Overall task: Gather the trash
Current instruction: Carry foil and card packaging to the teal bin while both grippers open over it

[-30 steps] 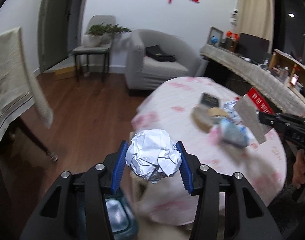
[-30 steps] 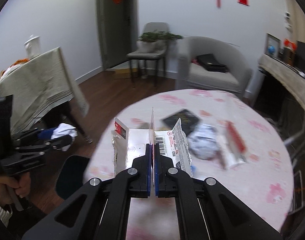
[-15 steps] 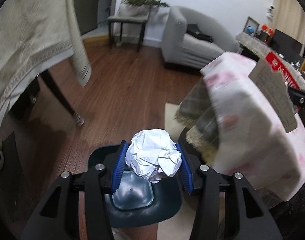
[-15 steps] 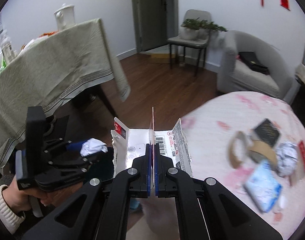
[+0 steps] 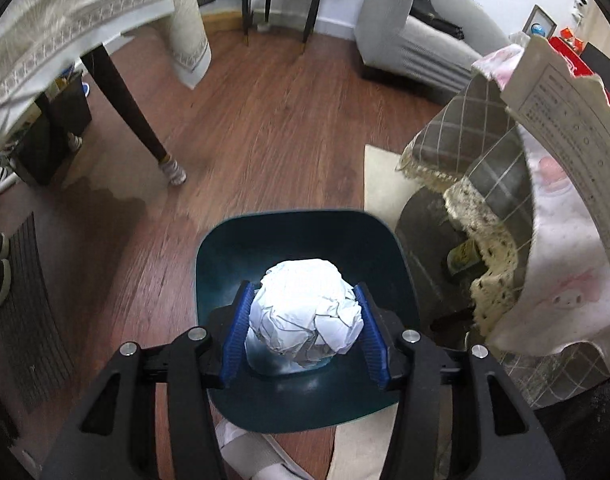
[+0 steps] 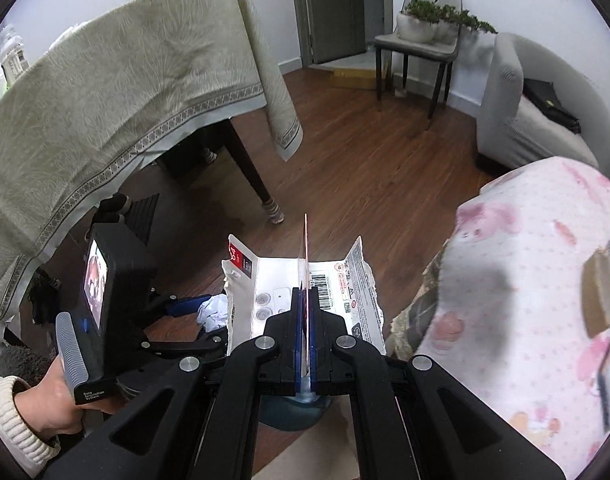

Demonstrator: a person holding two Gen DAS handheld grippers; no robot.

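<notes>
- Left wrist view, far left: we see a dining table draped in a pale patterned tablecloth (image 5: 85, 20), with its dark table leg (image 5: 125, 104) coming down onto the wooden floor (image 5: 273, 128).
- Centre of that view: our left gripper (image 5: 303, 330) has a crumpled paper ball (image 5: 305, 312) between its blue pads (image 5: 235, 336); the jaws are opening, and the pads look barely touching or just clear of the ball's sides.
- Directly beneath the ball sits a dark teal trash bin (image 5: 305, 236), its mouth open upward, standing on the floor just beside the round table.
- Right of that view: the round table's pink floral cloth (image 5: 565, 300) hangs over a grey checked, lace-edged underlayer, and a printed cardboard flap (image 5: 565, 128) juts in from the upper right.
- Right wrist view, left: a hand (image 6: 53, 404) in a cream ribbed cuff holds the left gripper's black handle, and the ball shows small between its fingers.
- Centre: our right gripper (image 6: 306, 320) is clamped tight on torn cardboard packaging (image 6: 305, 280), gripping its upright middle fold while white printed flaps spread to both sides.
- Lower centre: part of the bin peeks out below the closed jaws.
- Right: the pink cloth fills the frame edge, with blurred litter on it; a grey armchair (image 6: 537, 112) stands in the upper right.
</notes>
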